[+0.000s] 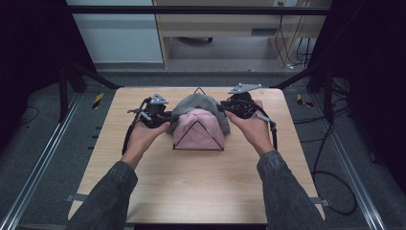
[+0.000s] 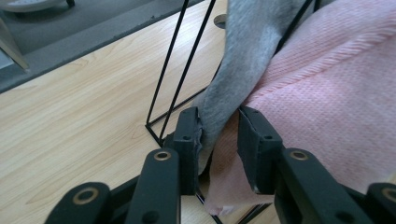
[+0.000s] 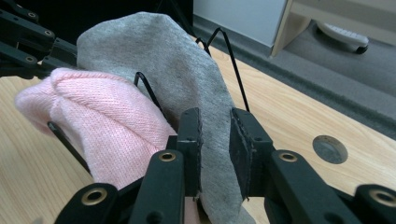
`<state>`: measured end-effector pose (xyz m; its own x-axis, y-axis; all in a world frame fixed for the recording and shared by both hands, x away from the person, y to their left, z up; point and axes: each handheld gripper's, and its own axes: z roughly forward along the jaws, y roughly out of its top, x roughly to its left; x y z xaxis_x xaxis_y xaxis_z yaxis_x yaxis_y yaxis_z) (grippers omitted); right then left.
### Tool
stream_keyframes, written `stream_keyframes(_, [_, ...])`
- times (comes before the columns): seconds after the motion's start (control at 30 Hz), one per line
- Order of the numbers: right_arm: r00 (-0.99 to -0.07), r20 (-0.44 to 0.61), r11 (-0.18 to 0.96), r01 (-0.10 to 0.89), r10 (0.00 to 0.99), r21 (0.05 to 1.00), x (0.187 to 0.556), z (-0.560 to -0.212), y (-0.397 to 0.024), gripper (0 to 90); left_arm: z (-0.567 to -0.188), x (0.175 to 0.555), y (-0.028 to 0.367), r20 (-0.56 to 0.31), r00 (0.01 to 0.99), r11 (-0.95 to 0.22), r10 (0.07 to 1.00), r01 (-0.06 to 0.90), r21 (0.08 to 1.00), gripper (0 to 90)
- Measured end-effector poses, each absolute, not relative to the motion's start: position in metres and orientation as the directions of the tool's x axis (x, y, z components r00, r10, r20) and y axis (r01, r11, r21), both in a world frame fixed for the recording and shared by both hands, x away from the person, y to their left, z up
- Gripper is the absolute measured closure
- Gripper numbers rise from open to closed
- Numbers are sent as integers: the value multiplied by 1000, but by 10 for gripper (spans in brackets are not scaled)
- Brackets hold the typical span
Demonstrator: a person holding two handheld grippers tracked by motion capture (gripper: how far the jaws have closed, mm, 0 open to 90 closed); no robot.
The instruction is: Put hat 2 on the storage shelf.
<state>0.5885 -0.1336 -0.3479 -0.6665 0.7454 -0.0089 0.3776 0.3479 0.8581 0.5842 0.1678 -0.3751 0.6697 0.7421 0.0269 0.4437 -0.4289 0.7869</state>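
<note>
Grey knit over pink knit, that's the picture: two cloths, one grey cloth (image 1: 198, 103) and one pink cloth (image 1: 199, 129), both draped on a single black wire rack (image 1: 198, 139) standing mid-table, toward the far edge of the light wooden table (image 1: 191, 182). Two grippers are in play, one per hand. The left gripper (image 1: 165, 117) sits at the rack's left side, and in the left gripper view its jaws stand a little apart with a hanging edge of the grey cloth (image 2: 238, 60) running down between them; the fabric touches the left jaw, though whether the other jaw presses it is hard to call from here. The pink cloth (image 2: 336, 93) lies just beside, on the right of that view. The right gripper (image 1: 227, 111) is at the rack's right side, and its jaws too are parted around the grey cloth (image 3: 187, 84), the fold passing through the gap, not clearly pinched. The grey cloth's long axis runs left to right across the rack, ends drooping toward each gripper; the pink one hangs down toward the person, on the near face.
</note>
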Motion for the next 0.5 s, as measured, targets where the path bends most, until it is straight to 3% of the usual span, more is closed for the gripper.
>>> stream_keyframes(0.27, [-670,-13,340,359,742,869,577,-341,-136,691,-365,576,169,56,674,-448,737,425,786,606])
stream_keyframes(0.5, [-665,5,319,365,747,875,570,-334,-138,601,-359,565,170,73,667,-453,742,418,787,468])
